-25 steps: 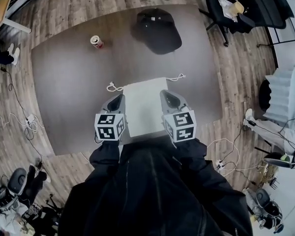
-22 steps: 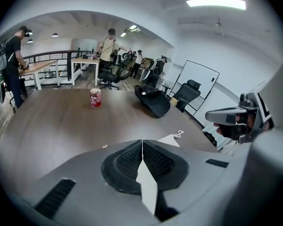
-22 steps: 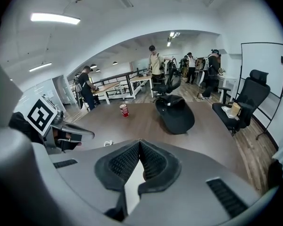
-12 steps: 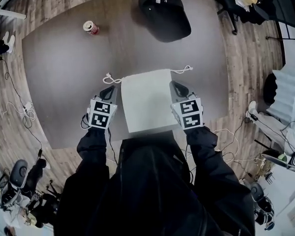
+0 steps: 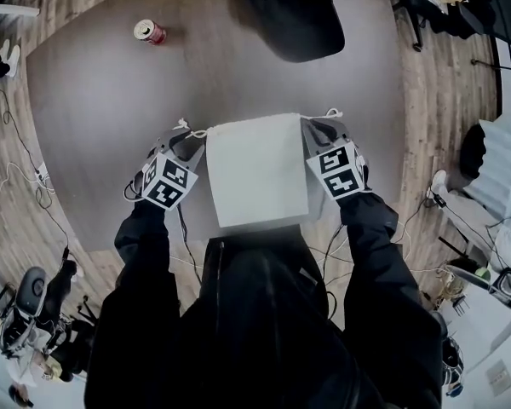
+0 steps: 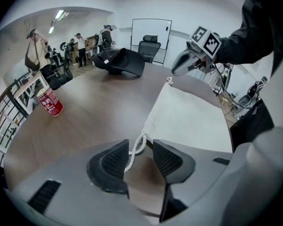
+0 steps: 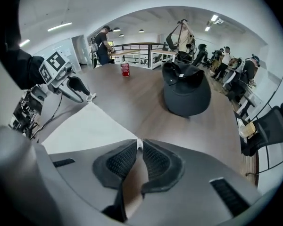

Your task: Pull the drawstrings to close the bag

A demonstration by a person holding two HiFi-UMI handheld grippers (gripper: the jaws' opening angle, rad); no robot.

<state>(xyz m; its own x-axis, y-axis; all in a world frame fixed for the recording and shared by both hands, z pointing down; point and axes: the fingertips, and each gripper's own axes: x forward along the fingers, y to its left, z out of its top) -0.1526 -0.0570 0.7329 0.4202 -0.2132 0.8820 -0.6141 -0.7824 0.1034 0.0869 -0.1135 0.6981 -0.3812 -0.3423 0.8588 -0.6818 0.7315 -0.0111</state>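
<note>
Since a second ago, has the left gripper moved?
Yes: left gripper slid along the bag toward its far corner; jaws just opening, drawstring between them.

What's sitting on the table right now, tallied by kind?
White drawstring bag: 1
Red can: 1
Black object: 1
Total: 3
</note>
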